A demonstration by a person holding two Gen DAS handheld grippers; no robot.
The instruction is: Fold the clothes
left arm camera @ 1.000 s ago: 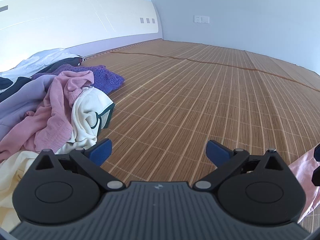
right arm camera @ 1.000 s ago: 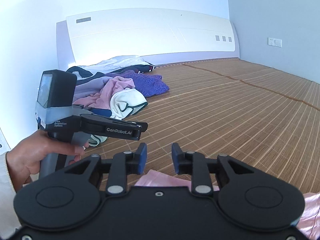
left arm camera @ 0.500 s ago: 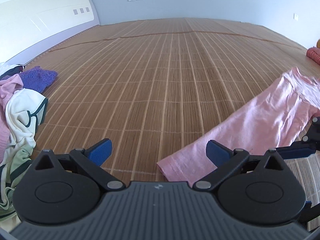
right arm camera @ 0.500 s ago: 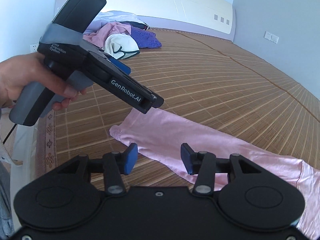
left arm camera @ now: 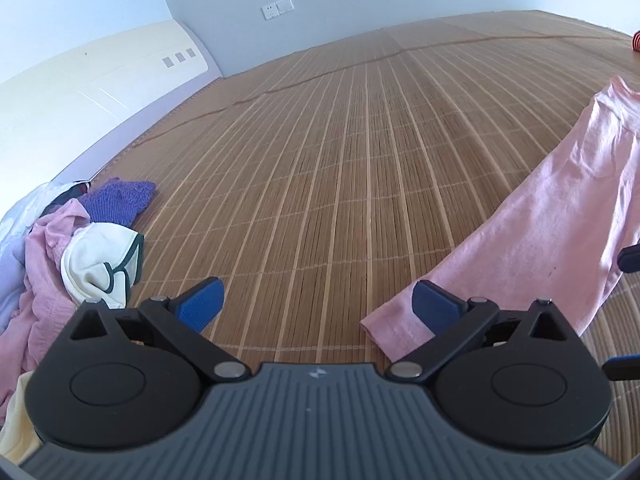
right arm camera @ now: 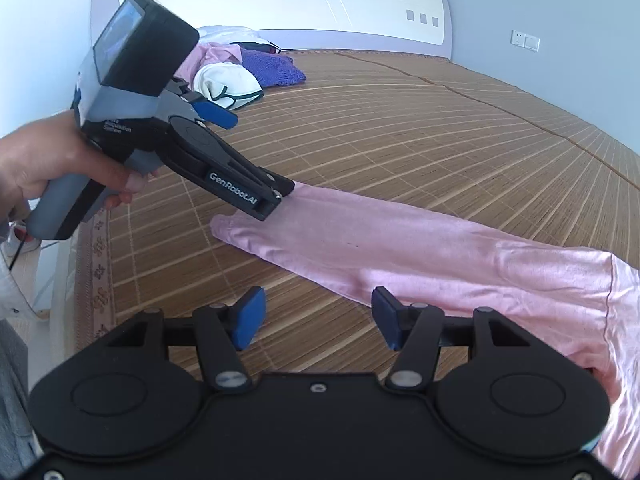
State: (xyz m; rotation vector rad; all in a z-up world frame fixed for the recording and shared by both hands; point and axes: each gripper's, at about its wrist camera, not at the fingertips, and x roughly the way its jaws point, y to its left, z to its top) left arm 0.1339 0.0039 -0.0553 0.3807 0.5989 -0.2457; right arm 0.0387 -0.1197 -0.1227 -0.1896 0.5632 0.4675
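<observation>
A pink long-sleeved garment (right arm camera: 400, 248) lies flat on the bamboo mat (right arm camera: 400, 140), one sleeve stretched out to the left. My right gripper (right arm camera: 318, 316) hovers low just in front of that sleeve. Its jaws are opening, and only mat and the sleeve's near edge show between the pads. A hand holds my left gripper (right arm camera: 252, 156), open wide, with its near finger over the sleeve's cuff (right arm camera: 228, 226). In the left wrist view the left gripper (left arm camera: 318, 306) stands open, its right pad (left arm camera: 436, 308) over the cuff (left arm camera: 388, 328) of the garment (left arm camera: 560, 220); nothing is gripped.
A pile of clothes (left arm camera: 80, 248) in pink, white, purple and lilac lies by the headboard (left arm camera: 100, 72), also seen as a pile (right arm camera: 240, 68) at the back. The mat's patterned edge (right arm camera: 96, 264) runs along the left. A red striped item (left arm camera: 636, 42) sits far right.
The left gripper swung away from the clothes pile and now sits over the pink cuff. The right gripper came down toward the mat and its jaws widened. The pink sleeve now lies stretched flat.
</observation>
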